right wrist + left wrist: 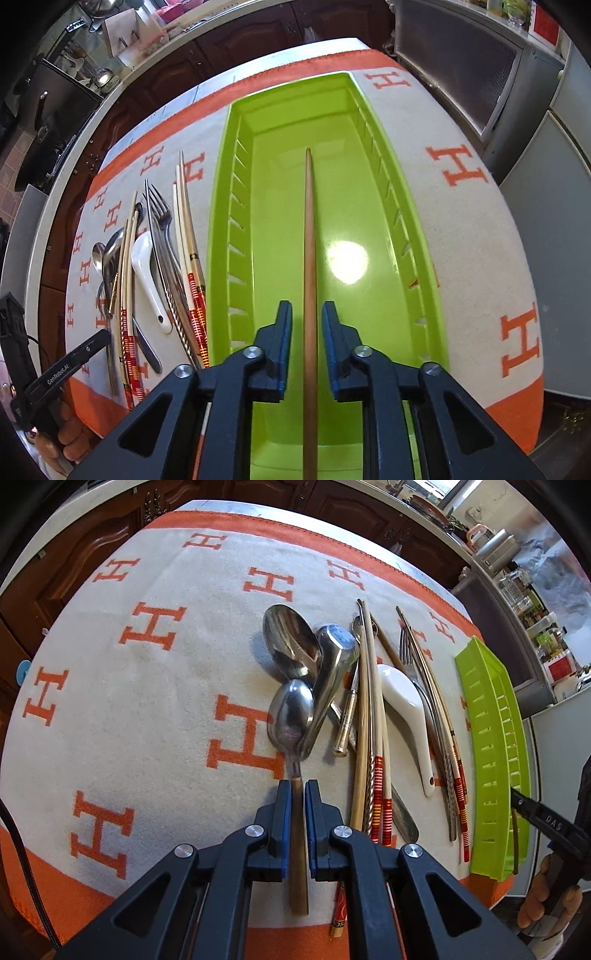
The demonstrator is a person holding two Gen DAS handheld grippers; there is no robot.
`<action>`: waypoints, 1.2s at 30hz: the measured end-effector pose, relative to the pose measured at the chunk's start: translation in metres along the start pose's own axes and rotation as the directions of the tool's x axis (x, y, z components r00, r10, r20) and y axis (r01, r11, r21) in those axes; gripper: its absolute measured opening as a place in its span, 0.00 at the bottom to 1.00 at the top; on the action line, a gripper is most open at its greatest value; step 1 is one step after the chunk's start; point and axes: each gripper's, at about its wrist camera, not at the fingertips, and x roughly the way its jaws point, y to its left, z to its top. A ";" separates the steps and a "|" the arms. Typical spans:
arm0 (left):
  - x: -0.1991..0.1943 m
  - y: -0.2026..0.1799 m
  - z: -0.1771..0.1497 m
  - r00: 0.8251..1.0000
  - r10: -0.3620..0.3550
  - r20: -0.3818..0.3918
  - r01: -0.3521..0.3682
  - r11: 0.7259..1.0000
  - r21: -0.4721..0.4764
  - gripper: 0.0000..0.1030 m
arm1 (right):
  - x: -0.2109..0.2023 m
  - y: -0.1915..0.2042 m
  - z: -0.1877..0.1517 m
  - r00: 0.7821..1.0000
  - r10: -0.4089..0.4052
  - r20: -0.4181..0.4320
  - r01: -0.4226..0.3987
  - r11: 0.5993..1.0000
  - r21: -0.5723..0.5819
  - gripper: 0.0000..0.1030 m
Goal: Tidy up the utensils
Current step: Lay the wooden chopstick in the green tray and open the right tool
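Lying lengthwise in the green plastic tray [369,206], a brown wooden chopstick [309,236] is running straight up the middle between the right gripper's [306,314] blue pads [285,325], which are standing apart on either side of it with a gap showing on both sides; released, not pressing. Tray is sitting directly ahead of and under this gripper, on a cream cloth [476,236] with orange H letters.

Left gripper [298,794] is clenching the brass-coloured handle of a steel spoon [291,716], pads tight on both sides, bowl pointing away just ahead of the fingertips. Whether the bowl is touching the cloth [147,701], cannot tell.

Just beyond and to the right of that spoon: a larger steel spoon [288,642], a steel soup ladle-spoon [332,664] leaning across both, then pale chopsticks with red-banded ends [376,738], a white ceramic soup spoon [410,716], forks [410,646] and more chopsticks in a loose pile.

Further right of the pile, the tray [484,738] is lying along the cloth edge. A person's hand [550,897] is gripping the right tool at the frame's lower right; kitchen cabinets [92,561] are running behind the table.
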 end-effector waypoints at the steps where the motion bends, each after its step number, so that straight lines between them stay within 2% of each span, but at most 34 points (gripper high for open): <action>1: 0.000 0.002 0.001 1.000 -0.003 0.003 0.003 1.000 -0.005 0.05 | 0.001 0.000 0.000 1.000 0.002 0.001 -0.002 1.000 -0.004 0.24; 8: 0.003 0.004 0.014 1.000 0.003 0.018 -0.003 1.000 -0.019 0.13 | 0.000 0.009 -0.011 1.000 0.012 0.000 -0.012 1.000 -0.020 0.25; 14: 0.007 -0.002 0.025 0.999 0.046 0.029 -0.045 0.998 -0.042 0.17 | -0.003 0.016 -0.018 1.000 0.015 0.000 -0.015 1.000 -0.028 0.25; 20: 0.010 -0.001 0.028 0.997 0.042 0.059 -0.037 0.996 -0.078 0.17 | -0.003 0.025 -0.021 1.000 0.015 0.008 -0.014 0.998 -0.056 0.25; 23: 0.009 0.002 0.027 0.996 0.048 0.074 -0.041 0.995 -0.088 0.11 | -0.003 0.026 -0.022 1.000 0.021 0.010 -0.020 0.998 -0.060 0.25; 26: 0.008 0.006 0.025 0.995 0.045 0.088 -0.035 0.993 -0.110 0.10 | -0.002 0.026 -0.023 1.000 0.021 0.012 -0.020 0.998 -0.063 0.25; 32: 0.008 -0.003 0.022 0.987 0.113 0.110 -0.104 0.991 -0.081 0.10 | 0.000 0.024 -0.025 1.000 0.023 0.003 -0.023 0.998 -0.062 0.25; 36: 0.005 0.003 0.021 0.989 0.093 0.115 -0.080 0.990 -0.114 0.07 | -0.001 0.024 -0.027 0.999 0.033 0.007 -0.033 0.998 -0.060 0.25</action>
